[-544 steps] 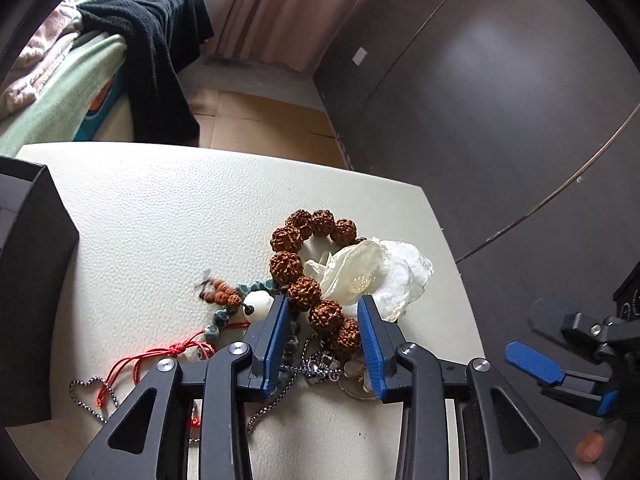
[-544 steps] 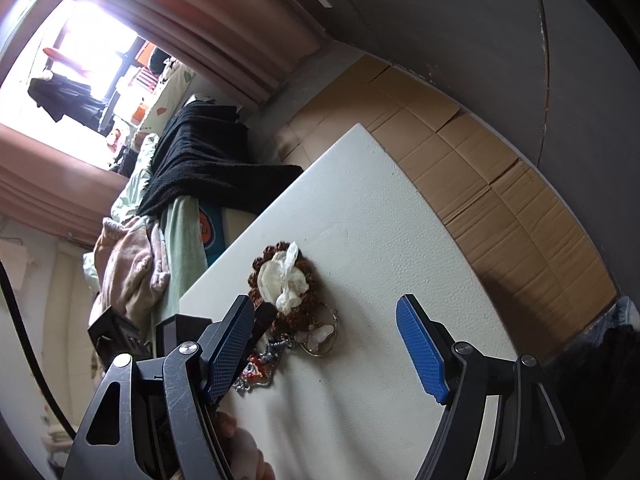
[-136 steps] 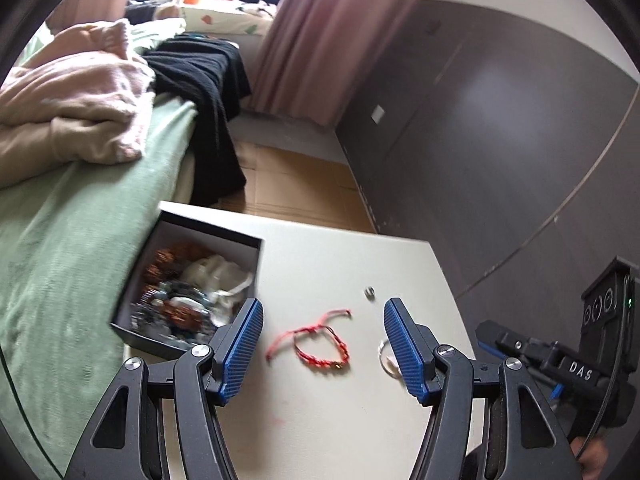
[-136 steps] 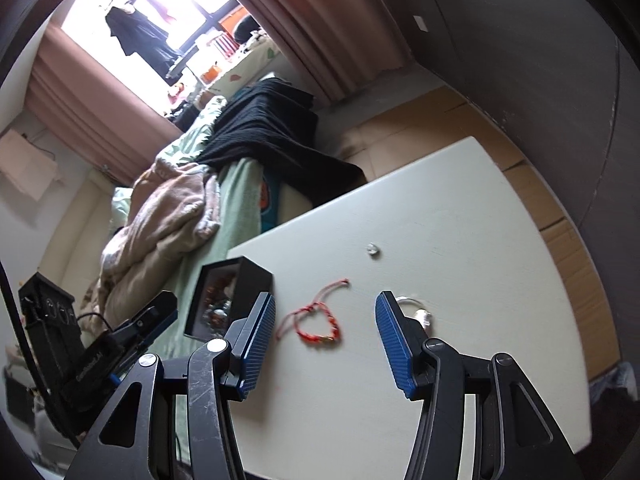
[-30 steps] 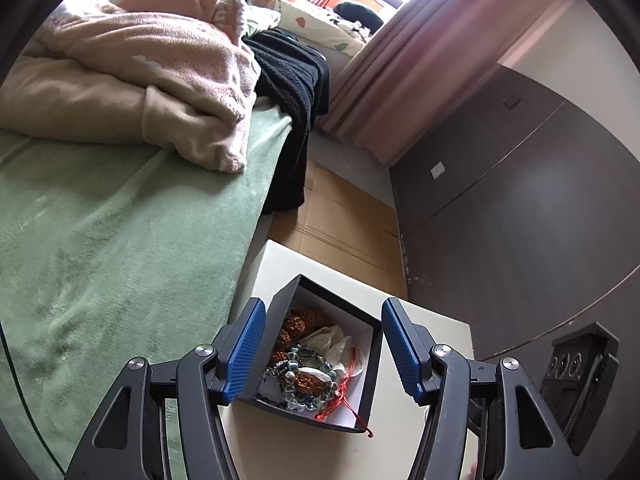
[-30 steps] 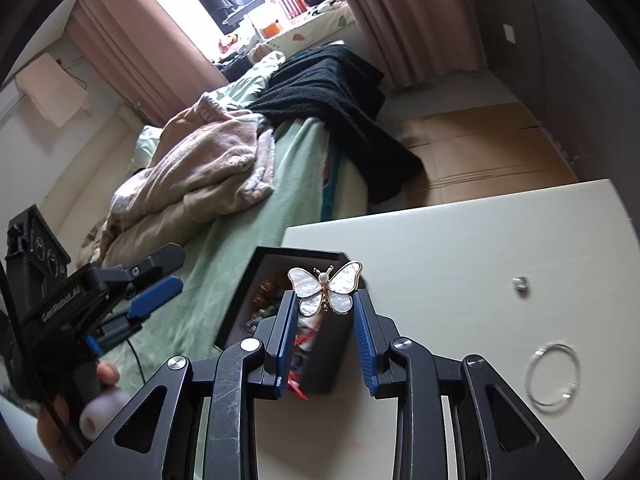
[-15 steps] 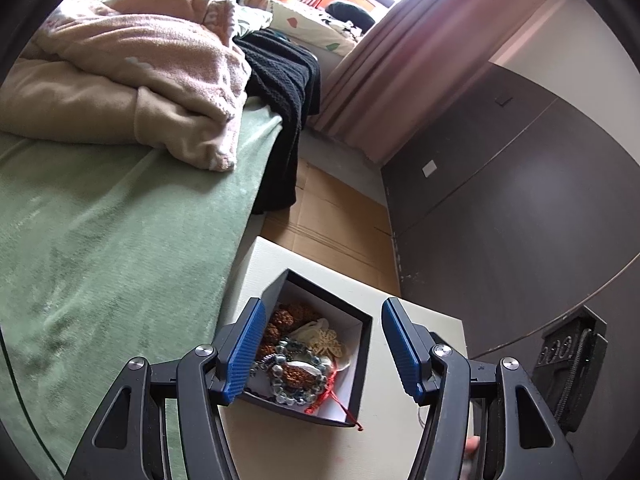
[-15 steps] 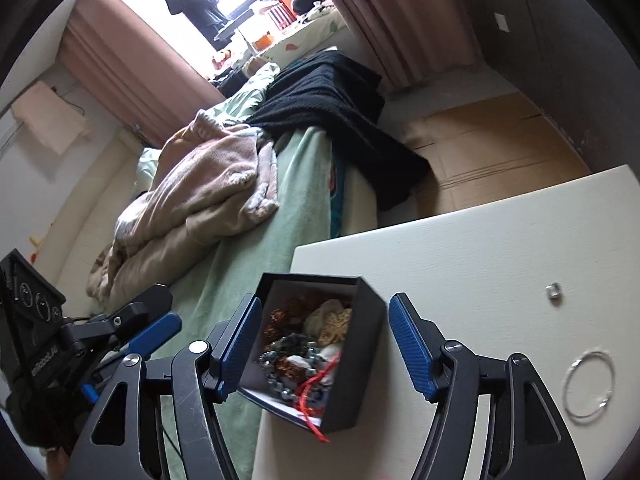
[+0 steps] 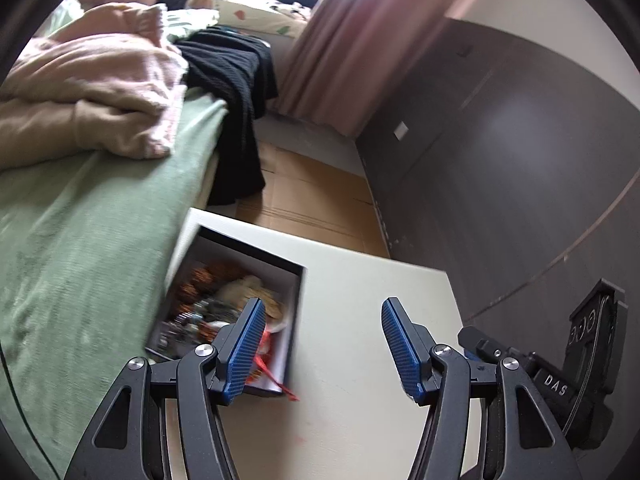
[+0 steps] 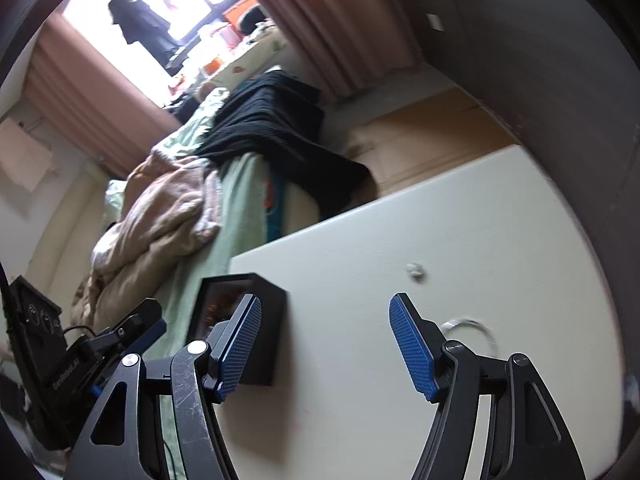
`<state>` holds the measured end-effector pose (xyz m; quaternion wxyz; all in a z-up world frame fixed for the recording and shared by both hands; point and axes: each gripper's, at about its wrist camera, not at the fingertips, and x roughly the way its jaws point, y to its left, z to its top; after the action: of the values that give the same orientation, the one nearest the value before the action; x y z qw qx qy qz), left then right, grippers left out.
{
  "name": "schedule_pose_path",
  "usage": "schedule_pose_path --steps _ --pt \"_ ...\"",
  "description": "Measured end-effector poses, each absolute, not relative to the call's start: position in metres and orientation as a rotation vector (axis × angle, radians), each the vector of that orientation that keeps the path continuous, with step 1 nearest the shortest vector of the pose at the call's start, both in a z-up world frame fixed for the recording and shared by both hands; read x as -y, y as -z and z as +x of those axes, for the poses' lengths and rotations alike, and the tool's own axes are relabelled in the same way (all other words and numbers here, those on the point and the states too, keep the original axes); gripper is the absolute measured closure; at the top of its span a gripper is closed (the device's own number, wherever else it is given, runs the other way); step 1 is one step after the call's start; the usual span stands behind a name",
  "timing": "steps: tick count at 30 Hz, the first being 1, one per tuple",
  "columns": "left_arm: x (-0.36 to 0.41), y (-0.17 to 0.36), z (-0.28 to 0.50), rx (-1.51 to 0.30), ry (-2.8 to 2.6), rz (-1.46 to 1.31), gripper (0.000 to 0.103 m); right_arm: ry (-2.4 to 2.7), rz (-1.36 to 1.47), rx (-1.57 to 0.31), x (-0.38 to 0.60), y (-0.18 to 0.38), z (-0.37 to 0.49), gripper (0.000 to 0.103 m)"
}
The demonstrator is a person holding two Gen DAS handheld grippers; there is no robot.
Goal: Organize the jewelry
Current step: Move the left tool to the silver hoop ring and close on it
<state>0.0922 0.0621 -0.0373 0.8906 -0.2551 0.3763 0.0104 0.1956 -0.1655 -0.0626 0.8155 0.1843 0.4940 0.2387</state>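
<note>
A black jewelry box (image 9: 294,320) stands at the left edge of the cream table (image 9: 360,300), filled with brown bead bracelets, a white piece and red cord that hangs over its near wall. It also shows in the right wrist view (image 10: 264,320). My left gripper (image 9: 324,346) is open and empty, just right of the box. My right gripper (image 10: 326,346) is open and empty above the table, right of the box. A thin silver ring (image 10: 472,330) and a small silver bead (image 10: 414,270) lie on the table.
A bed with a green sheet (image 9: 80,240), pink blanket (image 9: 100,92) and black garment (image 9: 236,80) adjoins the table's left side. A dark wall (image 9: 500,160) runs along the right. Cardboard covers the floor (image 9: 304,200) beyond the table.
Both grippers have swung right, away from the box. One second ago my right gripper held a butterfly brooch; it let go of it over the box and stands open.
</note>
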Motion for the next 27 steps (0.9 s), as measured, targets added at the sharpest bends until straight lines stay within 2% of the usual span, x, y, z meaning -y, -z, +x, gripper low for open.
schedule_pose_path --steps 21,27 --pt "0.069 0.086 0.126 -0.925 0.082 -0.227 0.042 -0.341 0.464 -1.134 0.276 0.078 0.190 0.036" --pt "0.104 0.097 0.129 -0.933 0.146 -0.140 0.049 -0.295 0.518 -1.150 0.305 0.084 0.195 0.036"
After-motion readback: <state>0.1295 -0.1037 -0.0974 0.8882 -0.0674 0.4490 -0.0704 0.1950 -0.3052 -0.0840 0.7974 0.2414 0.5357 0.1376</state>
